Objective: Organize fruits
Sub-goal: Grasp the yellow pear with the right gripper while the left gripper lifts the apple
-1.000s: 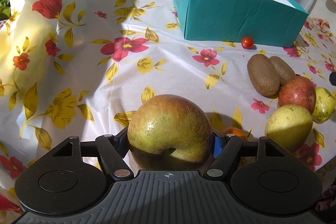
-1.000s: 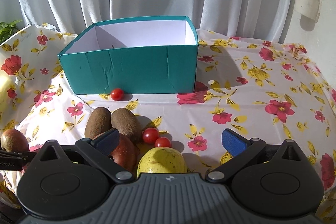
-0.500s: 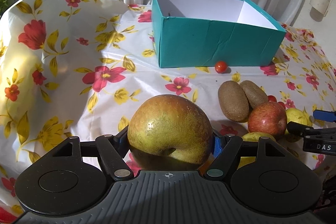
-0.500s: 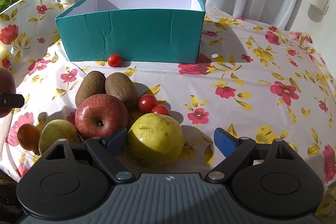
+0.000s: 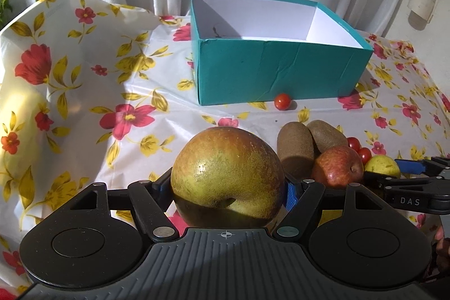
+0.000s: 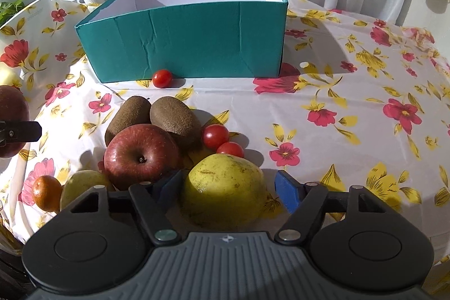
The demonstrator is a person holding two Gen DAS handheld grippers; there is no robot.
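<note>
My left gripper is shut on a big green-brown russet fruit, held above the flowered cloth. In the right wrist view a yellow-green pear lies between the blue pads of my right gripper. Its jaws are closing, with a small gap still at the right pad. A teal box, white inside and open on top, stands at the back; it also shows in the left wrist view. Beside the pear lie a red apple, two kiwis and two cherry tomatoes.
One cherry tomato rests against the box's front wall. A small orange fruit and another yellow-green fruit lie at the near left. White curtains hang behind. The tablecloth is bare to the right of the fruit pile.
The left gripper has risen with its fruit and swung toward the box. The right gripper has sunk over the pear and its jaws have narrowed around it.
</note>
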